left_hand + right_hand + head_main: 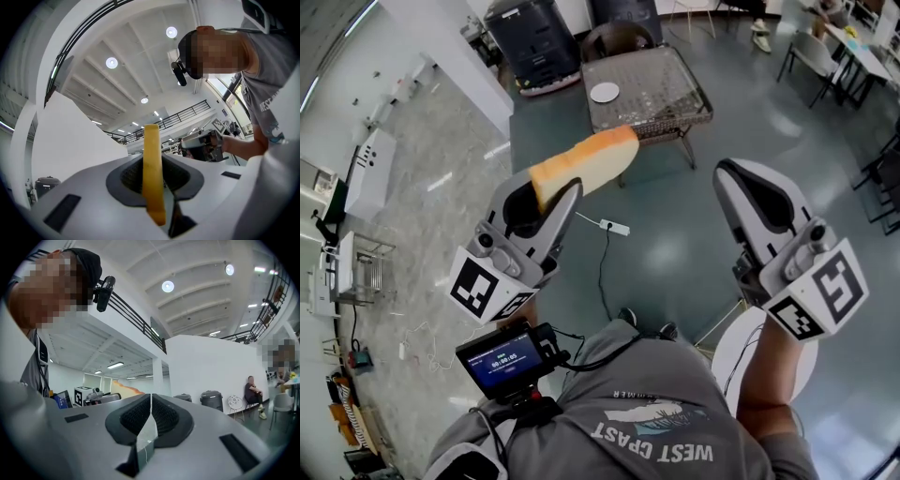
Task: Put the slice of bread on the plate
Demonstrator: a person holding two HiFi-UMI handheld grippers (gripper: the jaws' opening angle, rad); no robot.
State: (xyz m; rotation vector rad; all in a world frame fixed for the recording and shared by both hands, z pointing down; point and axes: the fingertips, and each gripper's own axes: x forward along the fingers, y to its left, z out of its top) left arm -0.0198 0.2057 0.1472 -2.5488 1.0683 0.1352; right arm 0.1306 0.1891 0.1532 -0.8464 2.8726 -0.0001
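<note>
A slice of bread [586, 166] with a tan crust sticks out of my left gripper [551, 197], whose jaws are shut on its near end. In the left gripper view the slice [153, 171] stands edge-on between the dark pads. A small white plate [604, 92] lies on a wicker-sided glass table [670, 89] farther off, beyond the bread's tip. My right gripper [733, 180] is held level at the right, its jaws shut with nothing between them [150, 401]. From the right gripper view the bread [127, 389] and the left gripper show small at the left.
A dark bin [536, 42] and a brown chair [614, 37] stand behind the table. A white power strip [615, 227] with its cable lies on the grey floor. White partition wall [459, 56] runs at left. Chairs and a table [848, 52] stand far right, with seated people in the distance.
</note>
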